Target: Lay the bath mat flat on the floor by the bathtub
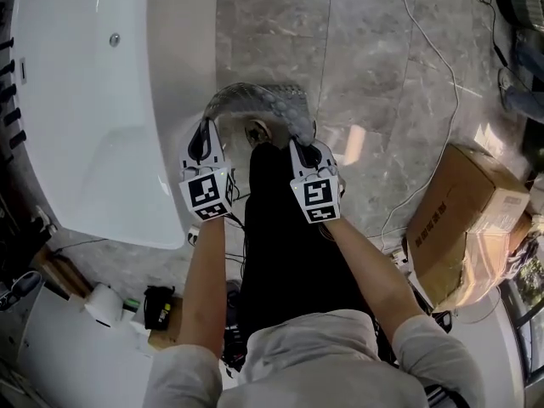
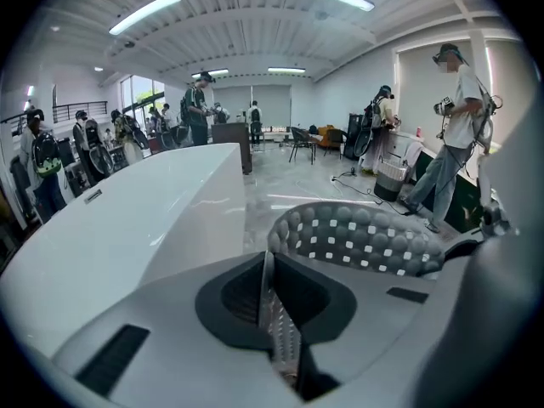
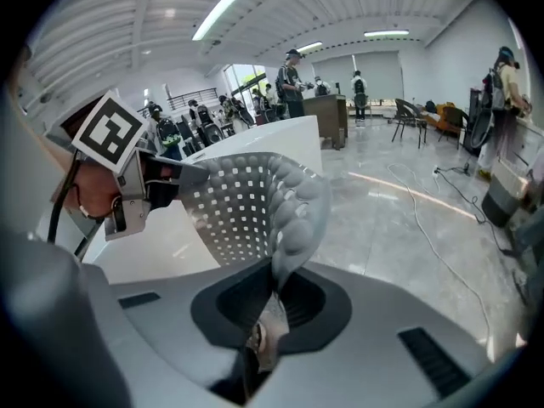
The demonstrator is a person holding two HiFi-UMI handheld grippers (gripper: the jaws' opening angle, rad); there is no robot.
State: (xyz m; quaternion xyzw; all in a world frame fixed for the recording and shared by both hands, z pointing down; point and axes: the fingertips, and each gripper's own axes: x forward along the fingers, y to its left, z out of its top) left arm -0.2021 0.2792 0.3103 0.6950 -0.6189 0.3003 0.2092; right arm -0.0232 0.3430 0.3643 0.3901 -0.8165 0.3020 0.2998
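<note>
Above the marble floor (image 1: 382, 75), just beside the white bathtub (image 1: 93, 117), the grey bath mat (image 1: 259, 102) arches between both tools; the left gripper (image 1: 204, 141) is clenched on one edge; the right gripper (image 1: 303, 150) pinches the opposite edge

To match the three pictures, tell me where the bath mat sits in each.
Head view: bath mat arched above centre, right of the bathtub.
Left gripper view: curled hump right of centre.
Right gripper view: centre, rising upward.
Shared landmark: the white bathtub.
</note>
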